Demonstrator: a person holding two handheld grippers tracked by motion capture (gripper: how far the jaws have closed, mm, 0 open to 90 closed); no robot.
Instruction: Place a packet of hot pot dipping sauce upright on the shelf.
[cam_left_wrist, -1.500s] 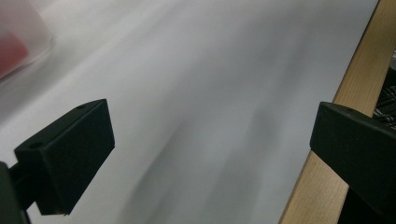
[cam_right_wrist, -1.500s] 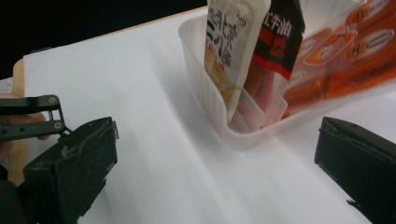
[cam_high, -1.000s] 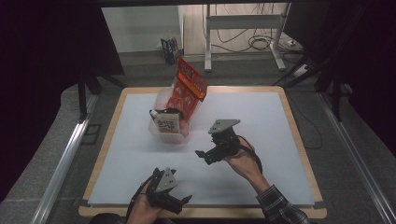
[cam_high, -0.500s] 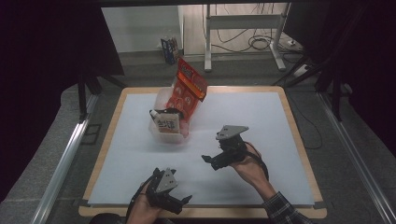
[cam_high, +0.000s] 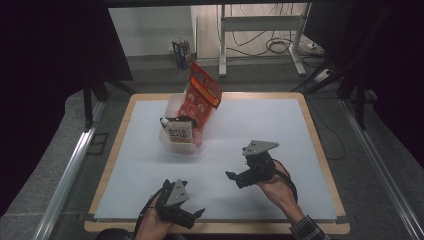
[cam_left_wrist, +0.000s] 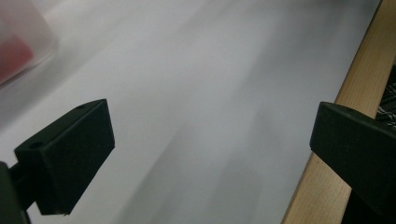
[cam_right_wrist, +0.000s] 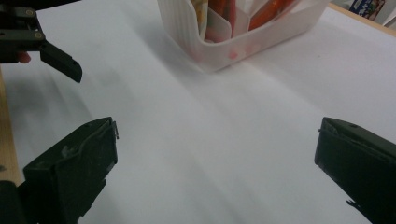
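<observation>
White sheeting is covering the bench (cam_high: 280, 125) in the high view, with a wooden rim showing round it. Left of centre, a clear plastic tub (cam_high: 172, 145) is sitting on the sheet, holding a tall red snack bag (cam_high: 201, 95) that is leaning up toward the top of the frame and a small tan packet (cam_high: 179, 134) at its front. Low and right of centre, the right gripper (cam_high: 231, 175) is hovering with its jaws spread, pointing left, well apart from the tub. At the bottom edge, the left gripper (cam_high: 199, 213) is resting near the wooden rim, jaws pointing right.

From the left gripper view, the jaws are standing wide apart with nothing between them, bare white sheet ahead and a blurred corner of the tub (cam_left_wrist: 23, 42) at upper left.

From the right gripper view, the jaws are likewise gaping and empty; the tub (cam_right_wrist: 219, 51) is sitting at top centre, and the left gripper (cam_right_wrist: 60, 63) is showing at upper left.
</observation>
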